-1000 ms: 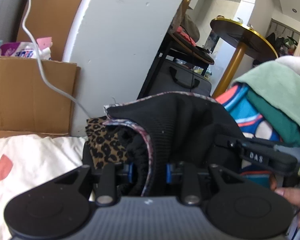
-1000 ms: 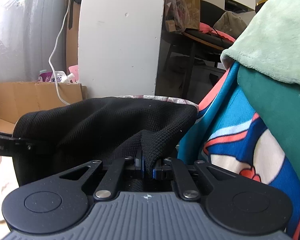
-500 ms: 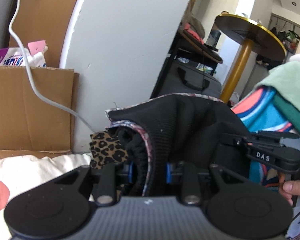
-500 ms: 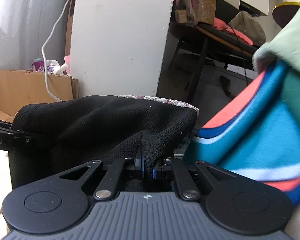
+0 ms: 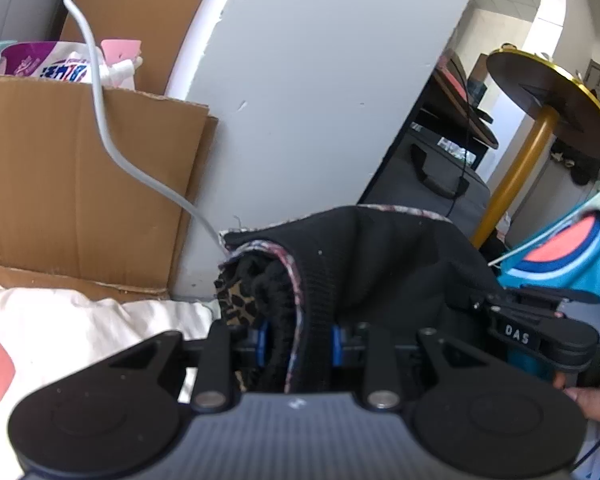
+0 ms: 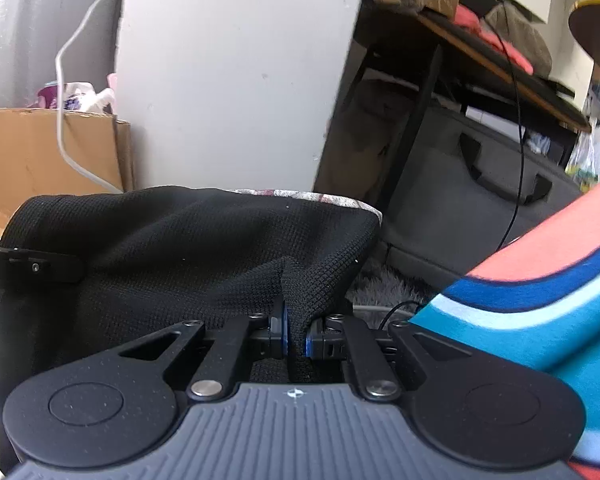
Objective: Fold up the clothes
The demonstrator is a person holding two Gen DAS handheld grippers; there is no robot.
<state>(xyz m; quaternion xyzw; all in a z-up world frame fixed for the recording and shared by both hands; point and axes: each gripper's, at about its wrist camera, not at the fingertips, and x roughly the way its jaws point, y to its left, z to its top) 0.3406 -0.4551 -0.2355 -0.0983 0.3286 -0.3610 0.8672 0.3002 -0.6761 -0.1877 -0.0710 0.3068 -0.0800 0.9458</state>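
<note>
Pinching ribbed black knit garment (image 5: 380,264): left gripper (image 5: 299,346), right gripper (image 6: 296,336).

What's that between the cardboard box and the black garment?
A white cable hangs across the cardboard box down behind the black garment, in the left wrist view.

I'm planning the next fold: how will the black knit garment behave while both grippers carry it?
Probably floppy: the black knit garment sags between the left gripper and right gripper. It likely bunches thickly, since several layers fill the left jaws. It seems grippy rather than slippery, given its textured weave.
</note>
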